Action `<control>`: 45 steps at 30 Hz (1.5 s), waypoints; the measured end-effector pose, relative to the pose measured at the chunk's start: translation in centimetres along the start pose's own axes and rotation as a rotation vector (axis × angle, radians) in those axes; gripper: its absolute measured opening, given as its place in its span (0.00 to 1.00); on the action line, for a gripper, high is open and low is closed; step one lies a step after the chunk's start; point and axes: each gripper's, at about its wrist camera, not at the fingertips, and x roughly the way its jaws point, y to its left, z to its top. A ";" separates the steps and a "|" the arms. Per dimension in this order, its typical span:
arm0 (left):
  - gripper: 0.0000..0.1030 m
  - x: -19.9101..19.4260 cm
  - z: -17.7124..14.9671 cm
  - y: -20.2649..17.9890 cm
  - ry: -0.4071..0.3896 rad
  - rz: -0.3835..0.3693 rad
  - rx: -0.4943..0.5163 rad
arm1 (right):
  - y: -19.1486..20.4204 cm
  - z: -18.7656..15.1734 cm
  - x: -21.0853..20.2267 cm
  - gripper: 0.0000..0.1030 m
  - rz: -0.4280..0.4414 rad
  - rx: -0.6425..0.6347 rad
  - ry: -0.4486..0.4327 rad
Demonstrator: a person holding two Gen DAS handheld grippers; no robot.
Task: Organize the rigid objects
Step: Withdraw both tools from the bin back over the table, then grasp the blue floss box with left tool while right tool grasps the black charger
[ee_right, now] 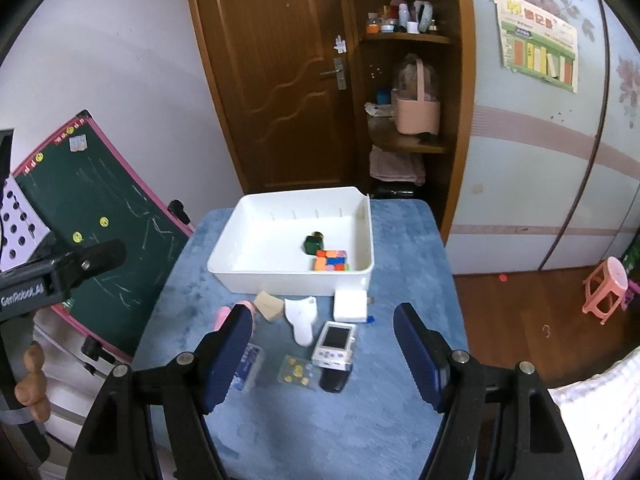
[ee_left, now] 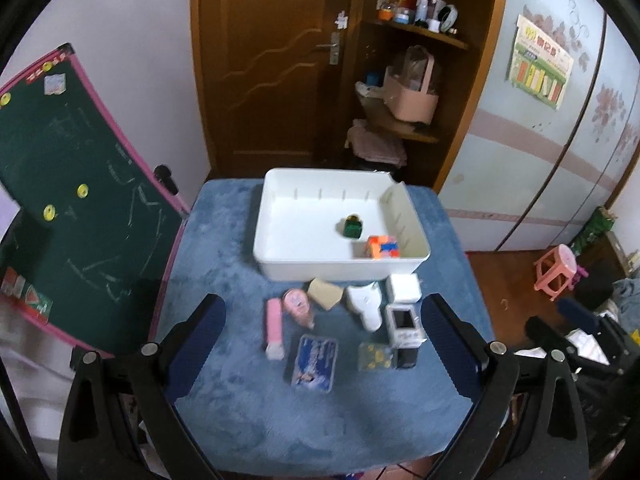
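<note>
Both my jaws spread wide, empty: left gripper (ee_left: 322, 322), right gripper (ee_right: 324, 330) hover over blue plush tabletop (ee_right: 320, 432). Multicoloured puzzle cube (ee_right: 331, 261) and dark green bottle (ee_right: 313, 243) sit in white plastic bin (ee_right: 280, 280); white handheld console (ee_right: 335, 345) nearest, likely next.

A white tray (ee_left: 280, 236) sits at the far end of the blue-covered table (ee_left: 248, 408), holding a green block (ee_left: 352, 227) and a colourful puzzle cube (ee_left: 383, 247). Small items lie in front of it: a pink tube (ee_left: 274, 332), a white box (ee_left: 404, 287), a blue tin (ee_left: 313, 364). The left gripper (ee_left: 324, 352) hangs above them, jaws spread wide, holding nothing.
</note>
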 end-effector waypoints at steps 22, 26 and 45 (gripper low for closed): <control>0.96 14.3 -10.2 -1.0 0.270 0.057 0.160 | -1.5 -12.8 11.1 0.72 -0.049 0.033 0.136; 0.96 17.4 -11.1 -0.3 0.318 0.061 0.139 | -1.5 -14.4 13.3 0.72 -0.069 0.041 0.153; 0.95 23.7 -12.2 0.8 0.429 0.016 0.119 | 0.6 -16.4 21.5 0.60 -0.169 0.005 0.155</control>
